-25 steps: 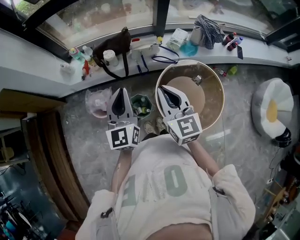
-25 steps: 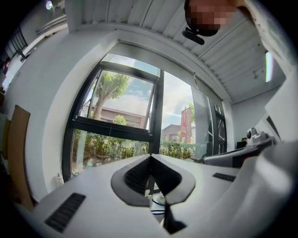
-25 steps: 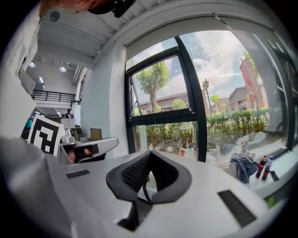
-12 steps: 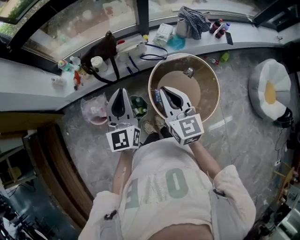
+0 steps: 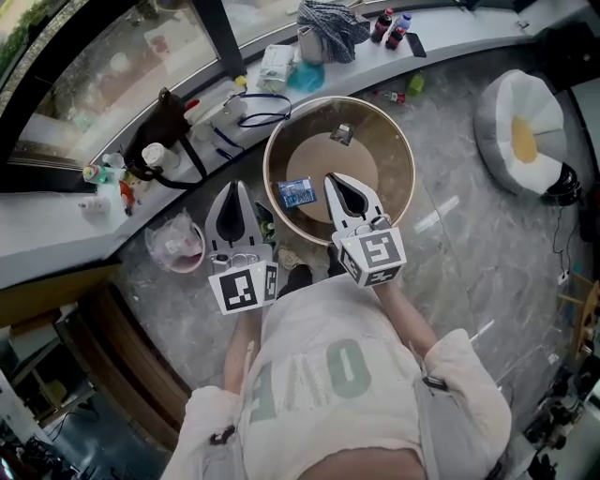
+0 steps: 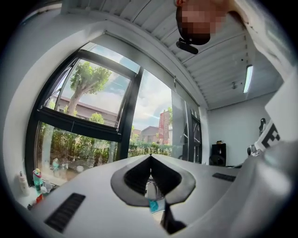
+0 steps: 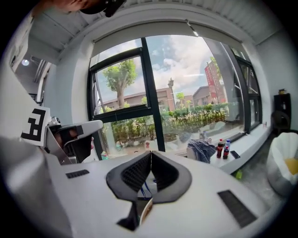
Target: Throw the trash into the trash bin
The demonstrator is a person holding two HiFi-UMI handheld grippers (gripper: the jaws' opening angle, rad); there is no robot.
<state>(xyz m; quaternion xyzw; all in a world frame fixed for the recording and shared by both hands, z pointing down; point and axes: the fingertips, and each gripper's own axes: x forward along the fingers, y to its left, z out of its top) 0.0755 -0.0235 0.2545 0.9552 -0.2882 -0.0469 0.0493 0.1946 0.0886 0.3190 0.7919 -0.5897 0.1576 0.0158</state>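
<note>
A round wooden table with a raised rim (image 5: 405, 155) stands in front of me in the head view. On it lie a blue packet (image 5: 297, 192) and a small grey scrap (image 5: 342, 134). My right gripper (image 5: 336, 178) hangs over the table's near side, just right of the packet, shut and empty. My left gripper (image 5: 232, 186) is shut too, above the floor left of the table. A bin lined with a pink bag (image 5: 176, 246) sits on the floor left of it. A green bin (image 5: 266, 223) shows partly behind it. Both gripper views show jaws (image 6: 150, 159) (image 7: 150, 154) closed on nothing.
A curved window sill (image 5: 56, 220) carries a dark bag (image 5: 161, 131), bottles (image 5: 389, 23), a checked cloth (image 5: 330, 21) and small clutter. A white and yellow cushion (image 5: 517, 131) lies on the floor at right. A wooden bench (image 5: 122, 375) runs along the left.
The table and sill have slid left and nearer in the head view. The blue packet has come into sight beside the right gripper. Both grippers stay shut.
</note>
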